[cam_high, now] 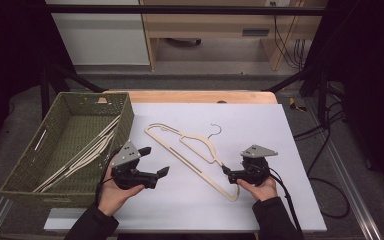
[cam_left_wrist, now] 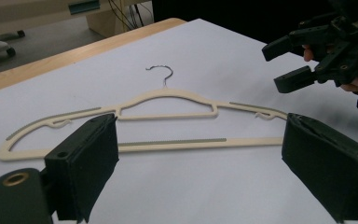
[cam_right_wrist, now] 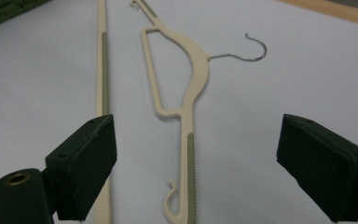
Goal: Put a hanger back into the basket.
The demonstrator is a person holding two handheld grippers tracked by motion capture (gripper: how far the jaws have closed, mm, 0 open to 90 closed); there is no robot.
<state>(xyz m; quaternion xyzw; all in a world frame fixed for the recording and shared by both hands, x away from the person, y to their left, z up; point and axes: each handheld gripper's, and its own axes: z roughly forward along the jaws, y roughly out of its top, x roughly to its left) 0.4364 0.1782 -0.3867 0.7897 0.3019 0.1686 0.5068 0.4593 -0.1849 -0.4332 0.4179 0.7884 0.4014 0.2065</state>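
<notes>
A cream hanger (cam_high: 195,152) with a thin metal hook (cam_high: 215,130) lies flat on the white board (cam_high: 280,135), running diagonally from upper left to lower right. My left gripper (cam_high: 155,161) hovers just left of it, open; in the left gripper view the hanger (cam_left_wrist: 168,142) lies beyond the wide-apart jaws of my left gripper (cam_left_wrist: 200,130). My right gripper (cam_high: 228,173) sits at the hanger's lower right end, open. In the right gripper view one hanger arm (cam_right_wrist: 189,154) runs between the spread jaws of my right gripper (cam_right_wrist: 196,128) without touching either pad.
A green woven basket (cam_high: 125,120) stands at the left, holding several more cream hangers (cam_high: 85,152). A wooden table edge (cam_high: 195,96) shows behind the board. Cables (cam_high: 325,135) trail off to the right. The other gripper (cam_left_wrist: 303,60) appears at the upper right of the left gripper view.
</notes>
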